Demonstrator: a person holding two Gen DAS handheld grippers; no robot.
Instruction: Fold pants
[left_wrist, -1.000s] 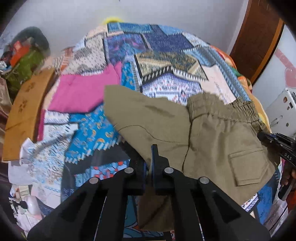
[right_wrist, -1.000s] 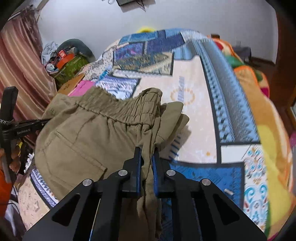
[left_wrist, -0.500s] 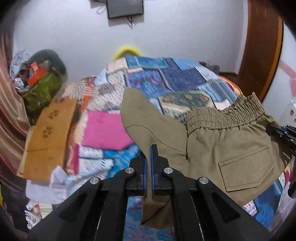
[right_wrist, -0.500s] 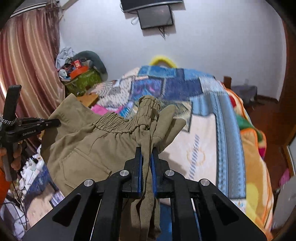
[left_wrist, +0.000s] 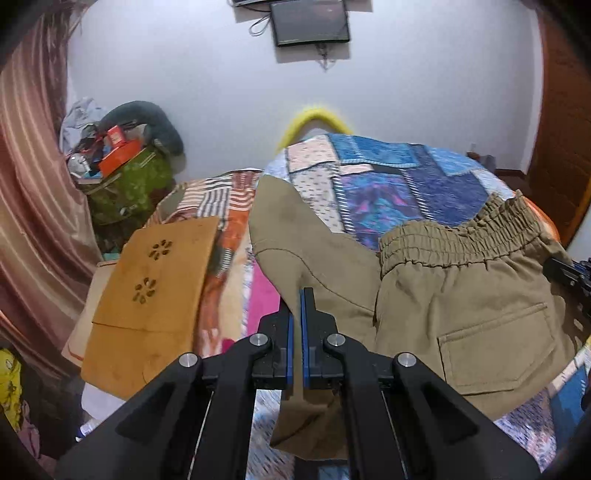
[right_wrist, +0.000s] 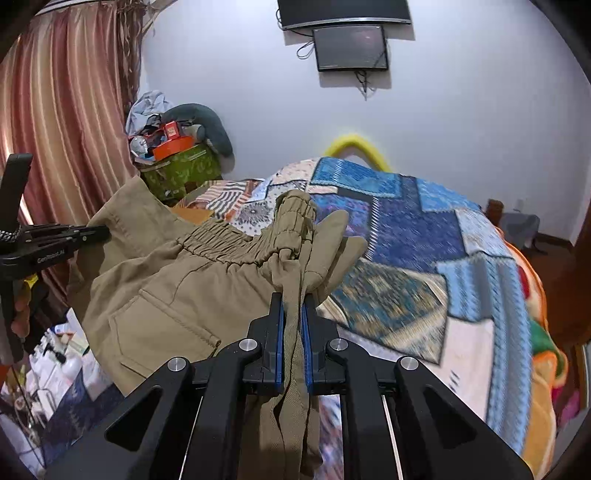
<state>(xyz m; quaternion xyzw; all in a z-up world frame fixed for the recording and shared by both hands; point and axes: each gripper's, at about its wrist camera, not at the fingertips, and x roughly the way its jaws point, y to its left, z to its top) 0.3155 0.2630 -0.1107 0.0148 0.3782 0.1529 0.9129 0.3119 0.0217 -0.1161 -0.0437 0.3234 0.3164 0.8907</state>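
Olive-green pants (left_wrist: 454, 302) with an elastic waistband and a back pocket hang in the air above the bed, stretched between both grippers. My left gripper (left_wrist: 295, 299) is shut on one side of the pants near the waist. My right gripper (right_wrist: 291, 299) is shut on the bunched waistband at the other side of the pants (right_wrist: 177, 280). The left gripper also shows at the left edge of the right wrist view (right_wrist: 88, 232), and the right gripper shows at the right edge of the left wrist view (left_wrist: 565, 273).
A bed with a blue patchwork quilt (right_wrist: 424, 258) lies below and ahead. A brown board (left_wrist: 155, 295) and a green bag with clutter (left_wrist: 129, 184) stand at the left by a curtain (right_wrist: 55, 129). A screen (right_wrist: 351, 48) hangs on the wall.
Both grippers have lifted the pants off the bed and tilted upward, so the wall and the screen have come into view.
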